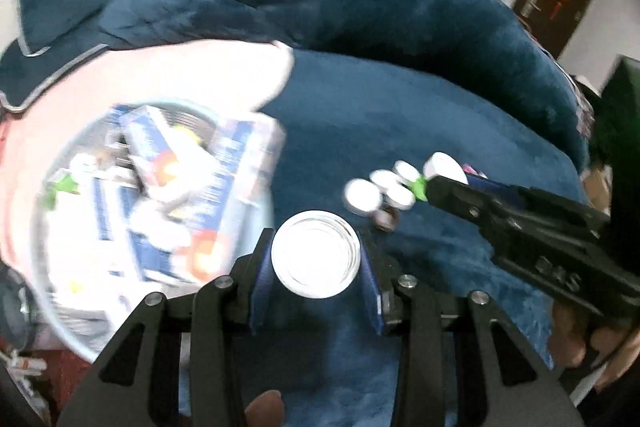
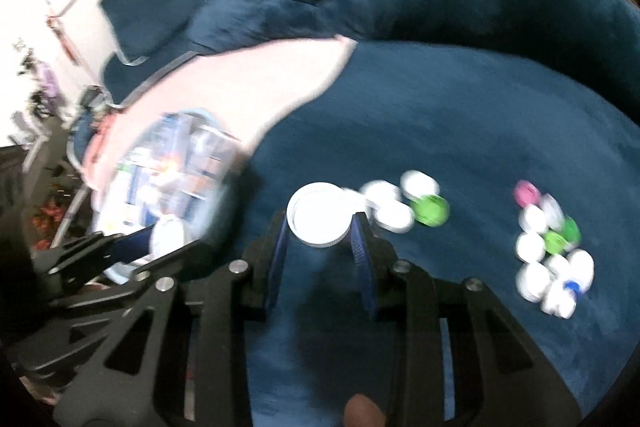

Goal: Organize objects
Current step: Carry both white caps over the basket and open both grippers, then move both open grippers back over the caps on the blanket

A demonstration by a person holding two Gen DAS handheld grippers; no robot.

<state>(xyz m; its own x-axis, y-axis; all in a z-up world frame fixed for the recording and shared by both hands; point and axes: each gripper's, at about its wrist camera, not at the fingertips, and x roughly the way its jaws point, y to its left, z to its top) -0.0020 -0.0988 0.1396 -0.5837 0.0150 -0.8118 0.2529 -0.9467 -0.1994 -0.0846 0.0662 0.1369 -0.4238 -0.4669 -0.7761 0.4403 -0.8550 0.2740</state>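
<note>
Two claws level over blue blanket [image 1: 400, 115]: L claw [image 1: 316, 255] clamps clear jar [image 1: 316, 253], R claw [image 2: 320, 227] clamps white lid [image 2: 320, 217].

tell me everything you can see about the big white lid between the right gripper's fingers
The big white lid is round, apparently plastic, with a faintly ribbed rim. It faces open side up, showing a shallow hollow interior. It sits between the blue pads of the right gripper, which look closed against its rim, above the dark blue blanket. Smaller white caps lie just to its right; blur hides whether they touch.
</note>
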